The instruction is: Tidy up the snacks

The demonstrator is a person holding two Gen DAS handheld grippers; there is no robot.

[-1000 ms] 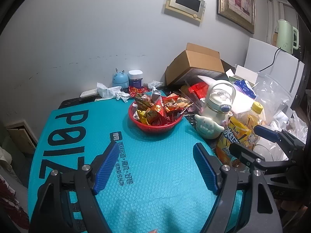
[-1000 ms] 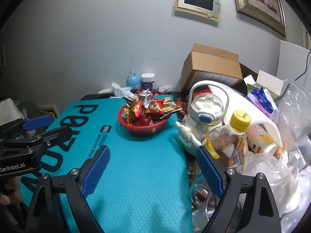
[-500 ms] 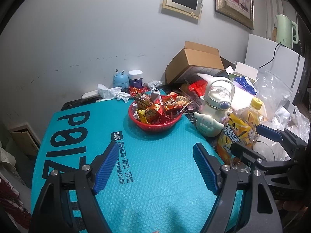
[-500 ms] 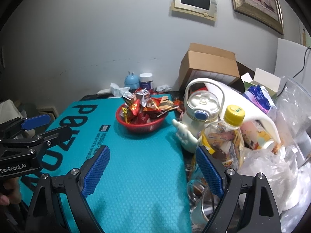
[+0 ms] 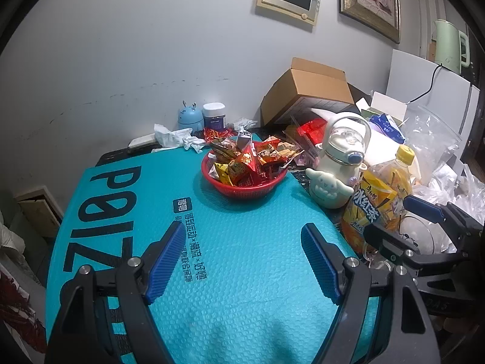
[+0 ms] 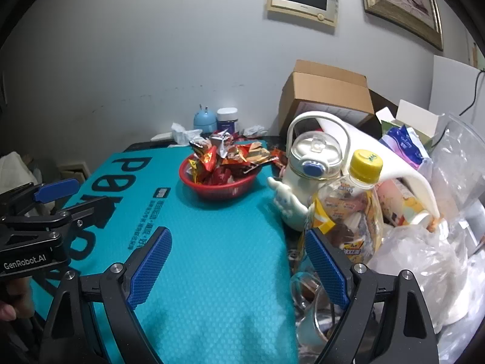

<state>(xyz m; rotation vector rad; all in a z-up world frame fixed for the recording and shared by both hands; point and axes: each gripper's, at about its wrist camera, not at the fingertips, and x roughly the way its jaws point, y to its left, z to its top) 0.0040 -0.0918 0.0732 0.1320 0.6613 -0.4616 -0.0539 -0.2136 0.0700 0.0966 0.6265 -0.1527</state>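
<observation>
Snacks (image 5: 247, 163): mixed foil packets, red/orange/yellow, heaped in red plastic basket (image 5: 242, 186) at far end of teal bubble-wrap mat (image 5: 242, 257) w/ black "POIZON" lettering, on tabletop. A few loose red wrappers (image 5: 213, 133) lie behind basket, near wall. Just right of basket: cream character water bottle (image 5: 336, 176) w/ loop handle, upright; near it a yellow-capped drink bottle (image 5: 379, 200), orange label, upright at mat's right edge. Behind, by wall: small blue round gadget (image 5: 190, 118), white-lidded dark jar (image 5: 214, 115), crumpled tissue (image 5: 172, 136), open cardboard box (image 5: 309, 91). Right side: clear plastic bags (image 6: 424, 257), misc. clutter. Left gripper (image 5: 242, 261): blue-padded fingers spread wide over bare mat, nothing between, well short of basket. Right gripper (image 6: 239, 265): fingers spread wide, empty, over mat's right edge; right finger (image 6: 326, 268) overlaps drink bottle in view, contact can't be told. Person's hand (image 6: 12, 297) partly seen at left gripper's handle in right wrist view.
</observation>
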